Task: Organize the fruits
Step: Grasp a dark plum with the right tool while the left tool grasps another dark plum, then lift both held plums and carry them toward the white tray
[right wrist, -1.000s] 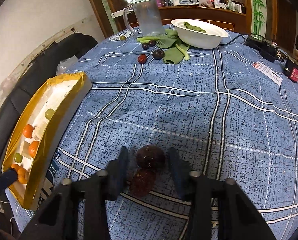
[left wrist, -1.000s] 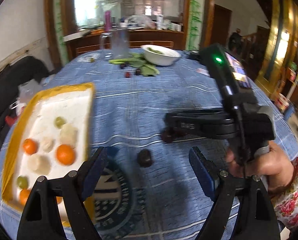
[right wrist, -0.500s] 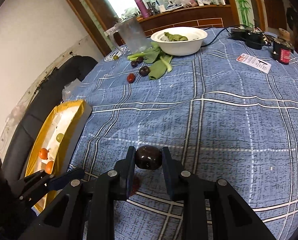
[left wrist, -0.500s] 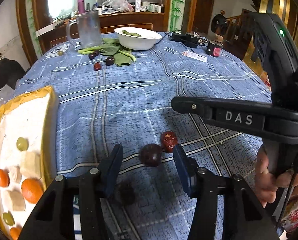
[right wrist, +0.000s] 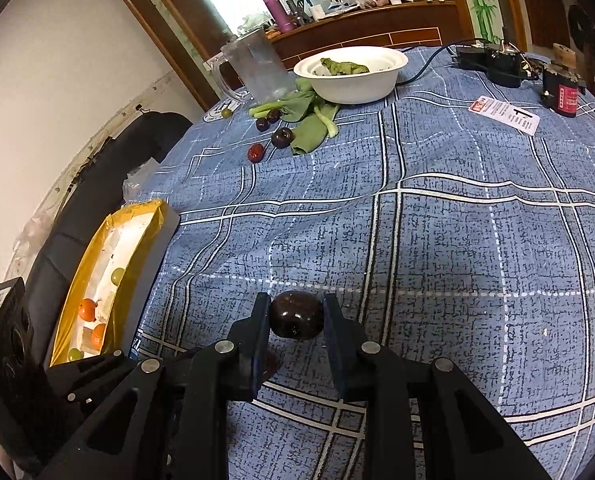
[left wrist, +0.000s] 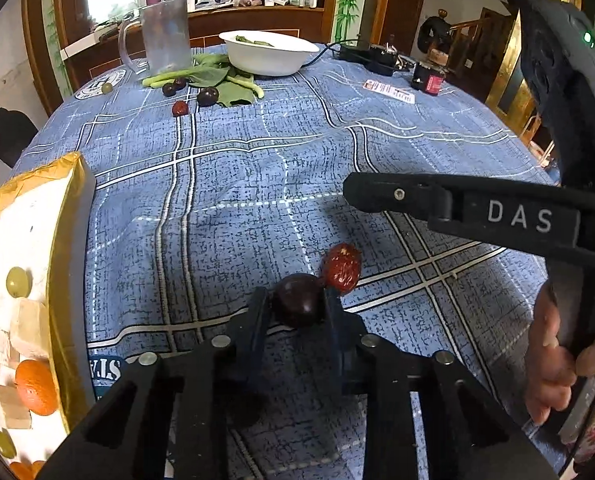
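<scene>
Plums (left wrist: 298, 305) — round, glossy, dark.

Surface cloth (right wrist: 457, 240): blue with white grid lines. Tray (left wrist: 69, 264) at 9 o'clock: gold rim, white interior, orange and green fruit. Bowl (right wrist: 357, 80) at 12 o'clock: white.

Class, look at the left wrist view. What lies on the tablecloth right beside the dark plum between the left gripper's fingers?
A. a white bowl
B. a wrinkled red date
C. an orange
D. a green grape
B: the red date sits against the dark plum that the closing left gripper has between its fingers; grapes and oranges lie in the yellow-rimmed tray.
</scene>
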{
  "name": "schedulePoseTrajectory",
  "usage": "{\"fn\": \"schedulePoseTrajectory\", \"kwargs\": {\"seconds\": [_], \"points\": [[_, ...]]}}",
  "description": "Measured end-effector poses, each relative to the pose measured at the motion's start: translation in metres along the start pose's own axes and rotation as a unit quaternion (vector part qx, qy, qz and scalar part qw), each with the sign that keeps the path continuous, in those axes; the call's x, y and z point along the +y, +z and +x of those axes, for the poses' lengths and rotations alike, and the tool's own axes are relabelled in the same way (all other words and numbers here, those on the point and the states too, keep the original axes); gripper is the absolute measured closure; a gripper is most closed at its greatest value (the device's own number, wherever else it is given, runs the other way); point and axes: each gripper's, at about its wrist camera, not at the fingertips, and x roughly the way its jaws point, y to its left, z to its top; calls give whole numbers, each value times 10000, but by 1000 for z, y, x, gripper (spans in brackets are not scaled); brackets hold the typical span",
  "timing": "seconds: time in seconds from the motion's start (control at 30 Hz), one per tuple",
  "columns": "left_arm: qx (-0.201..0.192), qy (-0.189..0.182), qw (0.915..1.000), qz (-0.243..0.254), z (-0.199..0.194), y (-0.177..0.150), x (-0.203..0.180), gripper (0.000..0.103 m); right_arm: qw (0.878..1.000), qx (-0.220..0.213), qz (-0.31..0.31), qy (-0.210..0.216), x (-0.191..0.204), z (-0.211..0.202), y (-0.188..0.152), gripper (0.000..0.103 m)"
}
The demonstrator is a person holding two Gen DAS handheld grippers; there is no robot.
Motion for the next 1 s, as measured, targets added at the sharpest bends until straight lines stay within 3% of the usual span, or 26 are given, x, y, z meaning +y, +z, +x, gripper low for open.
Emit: {"fn": "schedulePoseTrajectory", "kwargs": {"seconds": [0.1, 0.13, 0.3, 0.63, 1.0], "points": [[-33, 300, 9993, 223, 2, -1, -10, 75, 10000, -4, 8, -18, -1, 1, 0, 75], [-47, 340, 9991, 247, 1, -1, -12, 80, 10000, -15, 7, -19, 0, 0, 1, 75], [-226, 494, 9985, 71, -11, -3, -6, 80, 9999, -120, -62, -94, 2, -4, 2, 75], [-828, 581, 9940, -406, -65, -5, -1, 79, 9998, -142, -19, -121, 1, -5, 2, 75], [-860, 490, 9943, -389, -68, -4, -11, 79, 9997, -210, -145, -25, 9, -10, 2, 75]]}}
